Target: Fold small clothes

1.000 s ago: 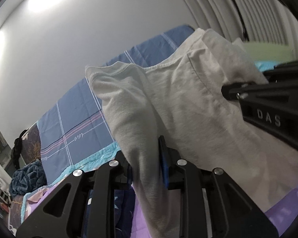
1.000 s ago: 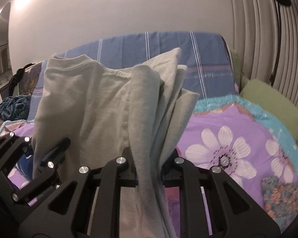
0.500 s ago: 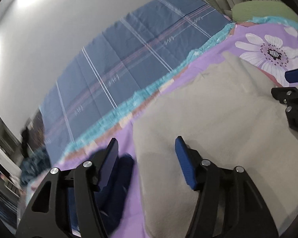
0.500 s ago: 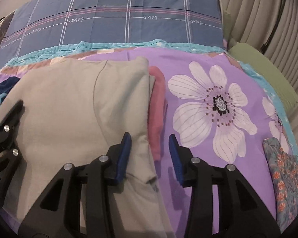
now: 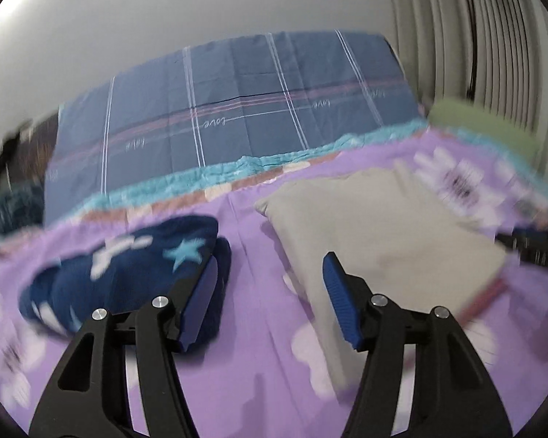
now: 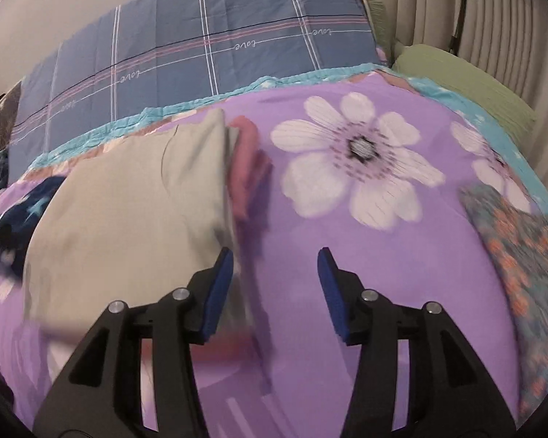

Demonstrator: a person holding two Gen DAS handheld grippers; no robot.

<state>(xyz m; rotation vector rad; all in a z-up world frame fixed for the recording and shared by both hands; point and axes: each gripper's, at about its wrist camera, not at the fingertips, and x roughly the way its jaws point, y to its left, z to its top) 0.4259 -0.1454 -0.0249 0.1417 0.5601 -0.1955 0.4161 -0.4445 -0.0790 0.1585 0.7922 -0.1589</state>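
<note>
— Beige garment (image 6: 128, 197) first: where does it sit against the jaws?

— Start at the right gripper (image 6: 276, 288). Its jaws have just been opening and stand apart with only the purple floral bedspread (image 6: 347, 255) showing between them. The garment's right edge runs just beside the left blue pad; whether they touch is lost in blur. So the cloth lies to the left of that gripper and away toward the headboard.

— And the other hand?

— The left gripper (image 5: 270, 299) has also just been opening; its jaws are wide, with nothing between them. The garment begins at the right pad and spreads off to the right. A folded navy piece with stars (image 5: 128, 266) lies behind the left pad.

— So the beige one lies between the two grippers?

— Yes, flat on the bed, each gripper at one near corner, neither clearly nearer.

— Its long axis?

— It appears to run from the grippers toward the blue plaid blanket (image 6: 201, 43), the far end pointing at the headboard. A pink folded piece (image 6: 246, 160) peeks out along its right side, apparently underneath.
</note>
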